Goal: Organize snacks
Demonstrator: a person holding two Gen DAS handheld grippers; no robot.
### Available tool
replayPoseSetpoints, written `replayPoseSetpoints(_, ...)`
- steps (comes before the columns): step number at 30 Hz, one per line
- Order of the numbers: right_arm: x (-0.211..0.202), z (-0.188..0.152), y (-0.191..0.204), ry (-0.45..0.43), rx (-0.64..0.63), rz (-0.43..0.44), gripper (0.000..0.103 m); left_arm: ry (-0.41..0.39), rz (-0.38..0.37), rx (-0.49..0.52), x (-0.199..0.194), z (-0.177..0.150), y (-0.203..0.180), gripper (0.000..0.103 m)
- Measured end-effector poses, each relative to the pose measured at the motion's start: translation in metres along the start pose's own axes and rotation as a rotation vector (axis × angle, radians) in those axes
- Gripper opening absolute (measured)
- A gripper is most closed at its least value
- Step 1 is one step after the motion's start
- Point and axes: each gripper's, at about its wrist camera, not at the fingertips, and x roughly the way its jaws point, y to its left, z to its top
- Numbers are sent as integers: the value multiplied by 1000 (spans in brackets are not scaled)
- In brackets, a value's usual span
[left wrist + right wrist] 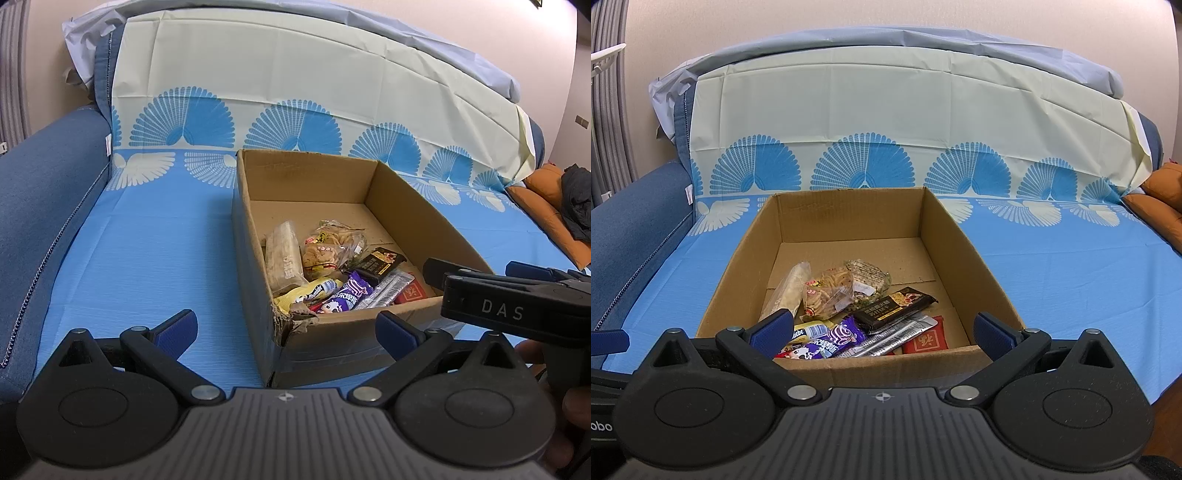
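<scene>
An open cardboard box (402,206) (849,212) stands on a sofa seat covered with a blue cloth. Several wrapped snacks lie in its near half: a clear bag of crackers (327,251) (829,293), a long pale bar (284,258) (786,291), a dark chocolate bar (380,260) (897,304), a purple packet (347,295) (831,341), a red packet (925,343). My left gripper (286,332) is open and empty, low in front of the box's torn near-left corner. My right gripper (882,334) is open and empty, just above the box's near wall; it also shows in the left wrist view (517,291).
The blue sofa armrest (40,206) (624,236) rises on the left. The backrest behind the box is draped in a cream and blue fan-patterned cloth (295,92) (886,110). An orange cushion (546,206) (1160,199) with dark clothing (578,203) lies at the right.
</scene>
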Motion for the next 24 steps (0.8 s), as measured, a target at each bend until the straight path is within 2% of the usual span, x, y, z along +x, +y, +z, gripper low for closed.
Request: replayPoseSetpoints(24,2,1,-2,-1,-5,3,102,-24,-16,29,-4,-1,-3,102)
